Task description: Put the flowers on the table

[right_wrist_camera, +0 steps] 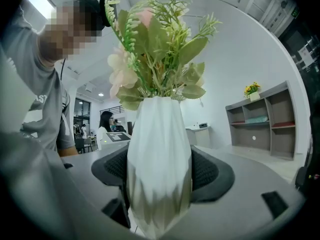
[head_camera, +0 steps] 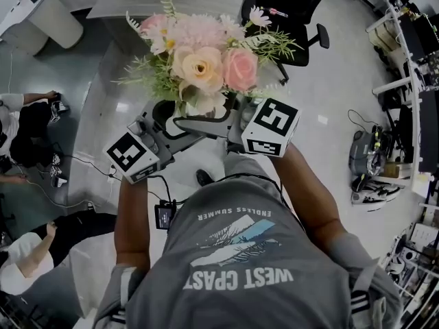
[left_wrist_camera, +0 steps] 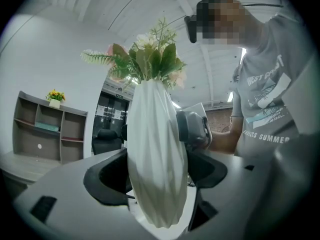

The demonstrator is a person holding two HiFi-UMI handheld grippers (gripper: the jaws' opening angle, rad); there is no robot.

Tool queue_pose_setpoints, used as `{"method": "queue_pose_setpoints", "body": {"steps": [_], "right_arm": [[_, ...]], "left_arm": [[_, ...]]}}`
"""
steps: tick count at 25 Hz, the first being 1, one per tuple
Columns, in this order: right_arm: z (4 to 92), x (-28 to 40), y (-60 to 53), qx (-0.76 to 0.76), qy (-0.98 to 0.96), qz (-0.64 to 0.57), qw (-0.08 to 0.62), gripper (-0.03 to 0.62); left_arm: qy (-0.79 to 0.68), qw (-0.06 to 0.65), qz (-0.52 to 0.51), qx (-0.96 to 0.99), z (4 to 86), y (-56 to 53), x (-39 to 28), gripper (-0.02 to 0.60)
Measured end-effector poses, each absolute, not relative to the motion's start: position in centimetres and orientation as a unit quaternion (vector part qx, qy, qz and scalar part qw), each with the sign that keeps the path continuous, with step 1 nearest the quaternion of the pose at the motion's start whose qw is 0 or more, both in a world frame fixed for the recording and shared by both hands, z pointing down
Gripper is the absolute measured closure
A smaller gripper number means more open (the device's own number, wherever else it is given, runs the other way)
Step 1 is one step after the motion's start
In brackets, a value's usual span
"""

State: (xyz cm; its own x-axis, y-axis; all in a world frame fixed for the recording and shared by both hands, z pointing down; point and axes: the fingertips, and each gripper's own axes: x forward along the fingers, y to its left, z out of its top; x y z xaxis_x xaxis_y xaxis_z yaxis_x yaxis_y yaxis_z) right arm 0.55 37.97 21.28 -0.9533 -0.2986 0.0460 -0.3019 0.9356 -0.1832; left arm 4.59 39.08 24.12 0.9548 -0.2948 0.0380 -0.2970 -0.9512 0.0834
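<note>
Left tongs [left_wrist_camera: 156, 181] and right tongs [right_wrist_camera: 159, 176] clamped wide on white vase [right_wrist_camera: 159, 144] of flowers [head_camera: 202, 64], open floor [head_camera: 329, 108] below, office chair [head_camera: 291, 12] beyond.

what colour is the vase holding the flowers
White, with a faceted, ridged surface. The vase shows best in the right gripper view.

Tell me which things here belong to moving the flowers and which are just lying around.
Part of the job: flowers; white vase; left tool and right tool, both gripping the white vase.

Just lying about: black office chair; grey shelf unit; yellow potted plant on top of it.
</note>
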Motion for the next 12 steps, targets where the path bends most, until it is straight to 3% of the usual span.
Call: {"method": "queue_pose_setpoints", "body": {"steps": [12], "right_arm": [[20.9,0.2,32.2,0.114,-0.989,0.094,0.011,0.232]], "left_arm": [[-0.191,0.042,0.026,0.98,24.6,33.1,4.5,0.215]]}}
